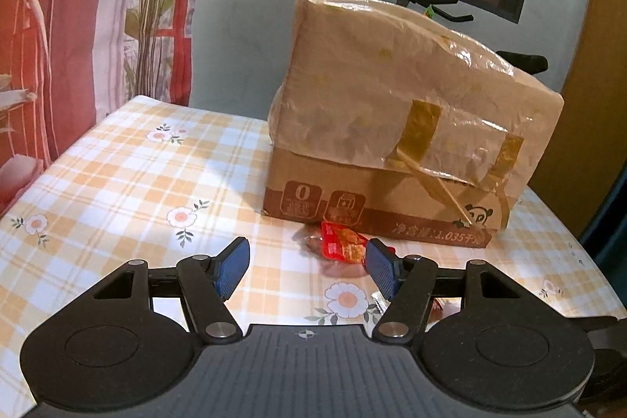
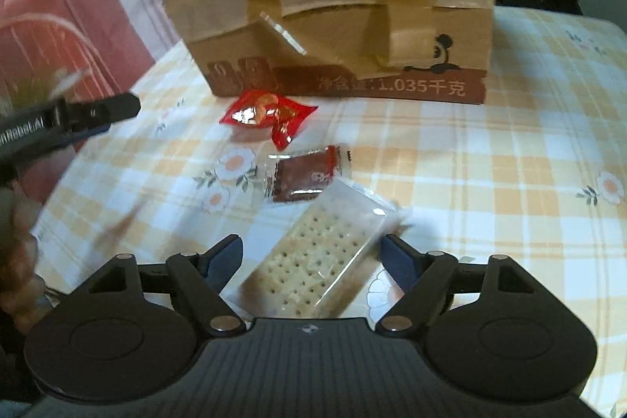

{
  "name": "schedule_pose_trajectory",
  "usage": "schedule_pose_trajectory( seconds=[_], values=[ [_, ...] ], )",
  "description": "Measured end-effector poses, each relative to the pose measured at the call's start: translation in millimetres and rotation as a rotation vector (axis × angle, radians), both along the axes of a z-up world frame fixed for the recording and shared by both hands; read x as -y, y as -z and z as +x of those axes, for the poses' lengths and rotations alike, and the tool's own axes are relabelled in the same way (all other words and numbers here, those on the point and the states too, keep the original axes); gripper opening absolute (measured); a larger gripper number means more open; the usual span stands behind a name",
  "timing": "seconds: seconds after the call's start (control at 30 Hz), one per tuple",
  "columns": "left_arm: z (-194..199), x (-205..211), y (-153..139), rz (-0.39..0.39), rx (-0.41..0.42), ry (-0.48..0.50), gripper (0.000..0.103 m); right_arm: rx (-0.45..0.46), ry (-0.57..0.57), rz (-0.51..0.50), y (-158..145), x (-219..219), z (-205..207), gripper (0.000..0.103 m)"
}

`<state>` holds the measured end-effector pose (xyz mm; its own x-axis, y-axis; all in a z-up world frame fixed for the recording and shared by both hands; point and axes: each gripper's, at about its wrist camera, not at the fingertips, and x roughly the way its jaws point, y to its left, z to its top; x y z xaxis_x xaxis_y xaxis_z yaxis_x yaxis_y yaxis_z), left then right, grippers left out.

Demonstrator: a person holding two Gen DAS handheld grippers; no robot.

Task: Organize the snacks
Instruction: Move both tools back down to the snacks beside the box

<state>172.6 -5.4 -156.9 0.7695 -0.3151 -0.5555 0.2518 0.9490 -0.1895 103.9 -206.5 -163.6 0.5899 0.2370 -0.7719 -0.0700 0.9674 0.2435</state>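
Cracker packet (image 2: 313, 261) between right tongs (image 2: 309, 257) (untouched) | cardboard box (image 1: 392, 128) taped shut

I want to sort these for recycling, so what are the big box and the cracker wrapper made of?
The box looks like matte brown cardboard, partly covered in glossy film and tan tape. The cracker wrapper seems to be clear, shiny plastic: the crackers show through it.

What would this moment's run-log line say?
left tool: open, beside red snack packet | right tool: open, straddling cracker pack | cardboard box: taped shut
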Motion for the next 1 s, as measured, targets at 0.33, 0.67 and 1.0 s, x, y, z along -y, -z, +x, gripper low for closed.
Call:
schedule_pose_trajectory(
  seconds=[0.33, 0.67, 1.0],
  values=[
    [-0.5, 3.1, 6.0, -0.01, -0.023, 0.026, 0.061, 0.11, -0.081, -0.126, 7.1, -7.5, -1.6, 0.063],
    [0.5, 16.7, 12.0, 0.007, -0.041, 0.078, 0.057, 0.148, 0.047, -0.173, 8.0, 44.0, 1.2, 0.061],
    [2.3, 29.2, 14.3, 0.039, -0.057, 0.102, 0.057, 0.157, 0.075, -0.126, 5.4, 58.2, 4.6, 0.062]
  ],
)
